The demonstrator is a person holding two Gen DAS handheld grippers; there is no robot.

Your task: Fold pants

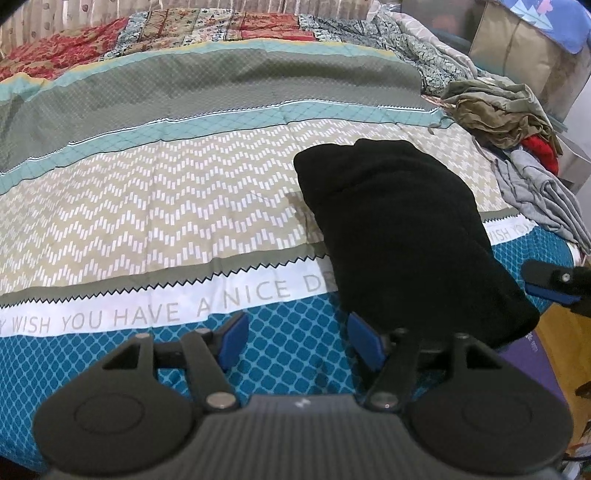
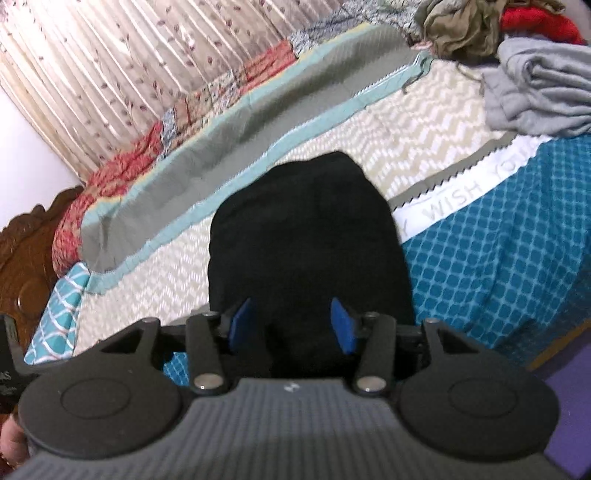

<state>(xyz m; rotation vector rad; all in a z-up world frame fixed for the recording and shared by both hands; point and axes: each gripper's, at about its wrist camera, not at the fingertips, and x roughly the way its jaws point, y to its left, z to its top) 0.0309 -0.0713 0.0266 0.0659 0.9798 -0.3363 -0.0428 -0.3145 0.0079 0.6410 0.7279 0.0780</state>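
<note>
1. Pants (image 1: 402, 236), black and folded into a compact bundle, lie on the bed near its front edge, across the beige zigzag band, the white lettered stripe and the blue diamond border of the bedspread (image 1: 166, 206). Their near end hangs slightly over the bed's edge.
2. Folds and seams are hard to make out: the cloth is so dark that it reads as one flat shape in both views.
3. Right gripper (image 2: 291, 325) sits over the near end of the pants; the blue fingers (image 2: 341, 325) stand apart on either side of the dark cloth, released, not pressing it. The cloth's lowest part is hidden behind the gripper body.
4. Left gripper (image 1: 295, 343) hovers over the blue border just left of the pants, its fingers (image 1: 364, 345) spread with only bedspread between them, holding nothing.
5. The stripe's lettering is cut off by the pants.
6. A heap of unfolded clothes (image 1: 517, 147), olive, red and grey, lies at the bed's right side, well apart from the pants; single garments cannot be told apart.
7. A patterned quilt (image 1: 184, 33) runs along the far side, before a pleated curtain (image 2: 110, 74).
8. A carved wooden headboard (image 2: 26, 243) is partly cut off at the left of the right wrist view.
</note>
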